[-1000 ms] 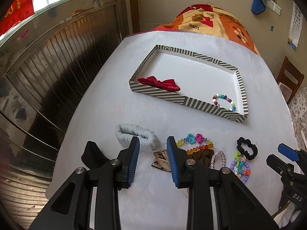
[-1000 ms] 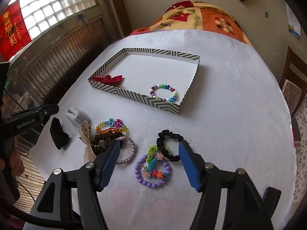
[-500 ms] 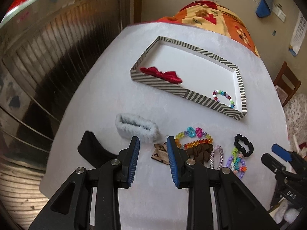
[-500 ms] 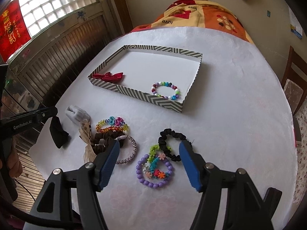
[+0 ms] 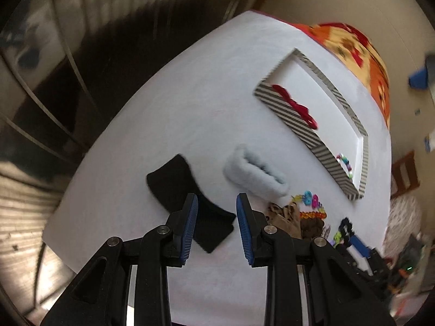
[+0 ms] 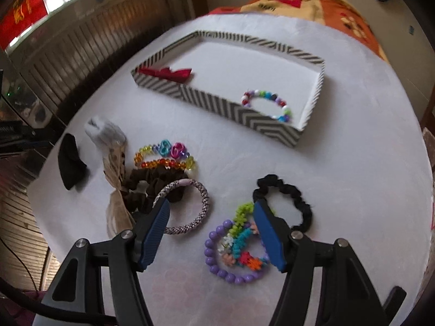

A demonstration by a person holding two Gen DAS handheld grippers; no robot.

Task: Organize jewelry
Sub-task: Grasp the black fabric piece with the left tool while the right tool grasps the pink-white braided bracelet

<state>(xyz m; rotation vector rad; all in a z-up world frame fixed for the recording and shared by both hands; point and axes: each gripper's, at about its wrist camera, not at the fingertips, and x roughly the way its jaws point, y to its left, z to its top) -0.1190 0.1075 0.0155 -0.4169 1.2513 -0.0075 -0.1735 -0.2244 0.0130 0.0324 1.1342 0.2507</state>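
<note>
The striped tray sits toward the far side of the white surface, holding a red bow against its left wall and a multicoloured bead bracelet in its near right corner. The rest of the jewelry lies loose near the front edge: a purple bead bracelet with a flower-charm bracelet lying across it, a black scrunchie just behind them, a braided pink hair tie overlapping a brown scrunchie, and an orange-and-rainbow bead bracelet beyond that. Toward the left edge are a fluffy white scrunchie and a black cloth piece. The right claw stands open, its pads on either side of the flower-charm bracelet and gripping nothing. The left claw is open by a narrow gap above the black cloth piece, empty too; that view is blurred.
</note>
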